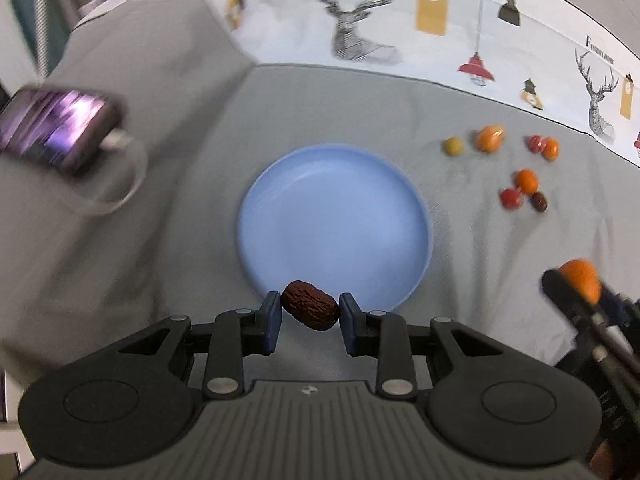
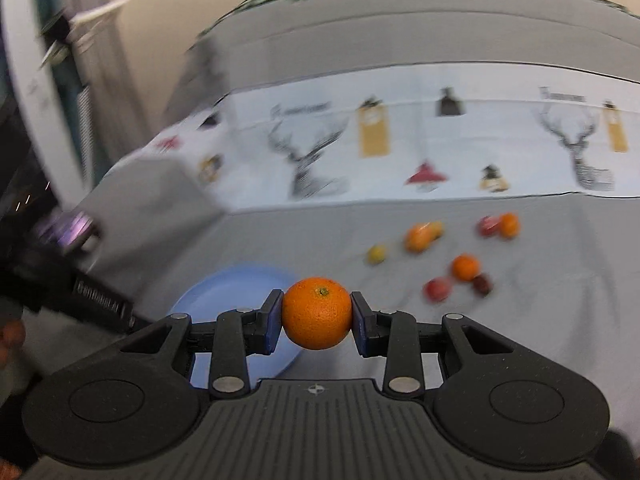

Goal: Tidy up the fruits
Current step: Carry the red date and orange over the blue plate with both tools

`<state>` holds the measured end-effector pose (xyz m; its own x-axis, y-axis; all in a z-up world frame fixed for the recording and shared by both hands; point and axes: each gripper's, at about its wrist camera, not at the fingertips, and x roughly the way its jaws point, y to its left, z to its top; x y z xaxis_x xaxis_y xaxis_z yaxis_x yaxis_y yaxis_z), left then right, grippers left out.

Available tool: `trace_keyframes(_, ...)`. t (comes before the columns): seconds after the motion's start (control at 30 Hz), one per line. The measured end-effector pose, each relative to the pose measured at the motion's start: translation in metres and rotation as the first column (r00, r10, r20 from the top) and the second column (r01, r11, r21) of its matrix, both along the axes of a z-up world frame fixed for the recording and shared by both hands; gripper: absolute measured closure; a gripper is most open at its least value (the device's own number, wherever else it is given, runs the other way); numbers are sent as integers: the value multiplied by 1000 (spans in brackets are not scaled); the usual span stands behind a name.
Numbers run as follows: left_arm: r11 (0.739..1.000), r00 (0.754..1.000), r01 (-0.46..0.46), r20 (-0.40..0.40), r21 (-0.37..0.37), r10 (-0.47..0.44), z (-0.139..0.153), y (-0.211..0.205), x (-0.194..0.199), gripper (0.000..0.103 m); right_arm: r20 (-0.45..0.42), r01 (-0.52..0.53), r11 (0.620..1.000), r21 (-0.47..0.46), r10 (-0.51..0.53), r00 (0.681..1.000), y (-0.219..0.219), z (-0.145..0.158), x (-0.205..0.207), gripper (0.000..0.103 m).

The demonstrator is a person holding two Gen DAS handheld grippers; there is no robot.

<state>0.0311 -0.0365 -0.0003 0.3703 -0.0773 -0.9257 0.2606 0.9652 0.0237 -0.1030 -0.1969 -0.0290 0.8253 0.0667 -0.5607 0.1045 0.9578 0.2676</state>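
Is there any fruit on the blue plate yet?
No. In the left wrist view the blue plate is bare; the loose fruits lie on the cloth beside it.

The plate (image 1: 334, 228) lies on the cloth (image 1: 192, 168), just ahead of the left gripper (image 1: 310, 311), which carries a date (image 1: 310, 311) over the plate's near rim. To the plate's right, well apart from it, loose fruits (image 1: 526, 181) lie scattered on the cloth. The right gripper (image 2: 317, 314), with an orange (image 2: 317, 313) between its fingers, is to the right of the plate. A phone (image 1: 56, 132) sits far left, on a raised fold.
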Motion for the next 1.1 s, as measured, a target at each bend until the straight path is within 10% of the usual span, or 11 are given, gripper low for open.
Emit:
trace_keyframes(0.43, 994, 996, -83, 32, -72, 86, 0, 78, -45, 69, -41, -184, 969, -166, 179, 983, 92, 14, -25, 66)
trace_keyframes(1.1, 993, 995, -76, 61, -86, 81, 4, 83, -48, 69, -64, -194, 959, -208, 184, 981, 102, 16, -23, 66)
